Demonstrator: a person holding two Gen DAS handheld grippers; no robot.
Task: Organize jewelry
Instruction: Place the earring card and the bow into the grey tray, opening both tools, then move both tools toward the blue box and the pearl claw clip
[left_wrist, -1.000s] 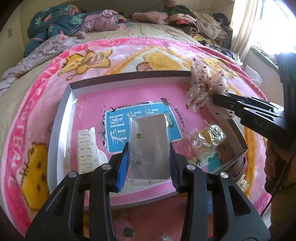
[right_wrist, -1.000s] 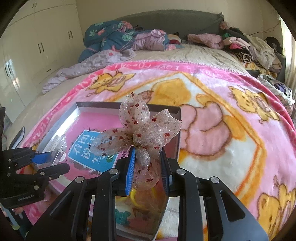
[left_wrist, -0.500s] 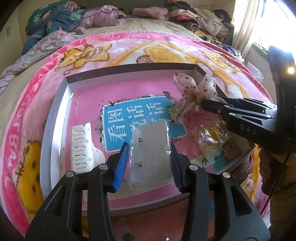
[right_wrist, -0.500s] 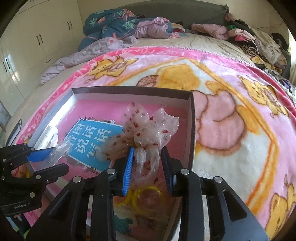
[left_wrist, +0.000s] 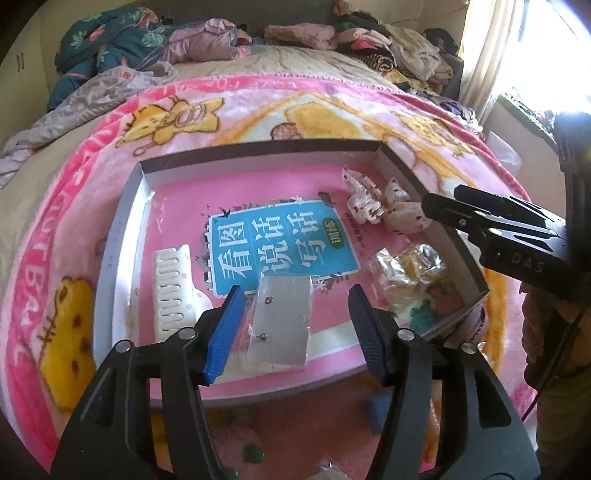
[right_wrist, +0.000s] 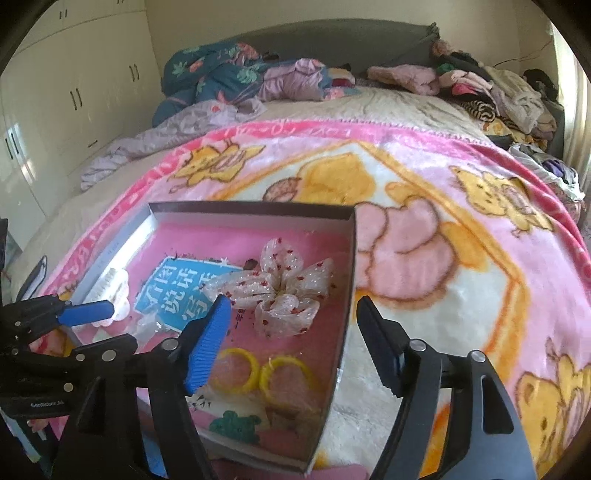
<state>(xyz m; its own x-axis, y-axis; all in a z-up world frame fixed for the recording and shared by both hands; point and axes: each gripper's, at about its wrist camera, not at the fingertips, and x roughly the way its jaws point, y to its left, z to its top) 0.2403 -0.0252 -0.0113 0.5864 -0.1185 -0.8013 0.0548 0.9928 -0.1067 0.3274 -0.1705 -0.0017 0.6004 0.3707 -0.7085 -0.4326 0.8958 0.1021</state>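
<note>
Tray (left_wrist: 122, 236) sits on the pink blanket (left_wrist: 258, 107) on the bed. Contents, left to right:

1. Comb (left_wrist: 171, 291), white, flat on the tray floor by the left wall. Rigid plastic, light. Judged easiest to pinch across the spine, not the teeth.

2. Earring packet (left_wrist: 282, 321), clear bag around a pale card with two small studs showing. Lies at the near edge of the tray, between the fingers of the left hand-held gripper (left_wrist: 295, 328). That gripper is released: jaws spread wide; whether the left pad just brushes the film cannot be told. Packet likely very light, film slippery, card semi-stiff. Best taken by the card edges; pinching film alone may let it slide.

3. Bracelets (right_wrist: 264, 373), two yellow rings in crinkly wrap, near right corner of the tray. Hard rings, slick wrap; grip through a ring wall, not loose film.

4. Bow (right_wrist: 280, 291), sheer fabric with red dots, lying on the tray floor close to the right wall. Right hand-held gripper (right_wrist: 295, 343) is released above and just short of it, jaws apart, nothing held. Bow soft, crushable, almost weightless; take at the centre knot, light squeeze.
</note>
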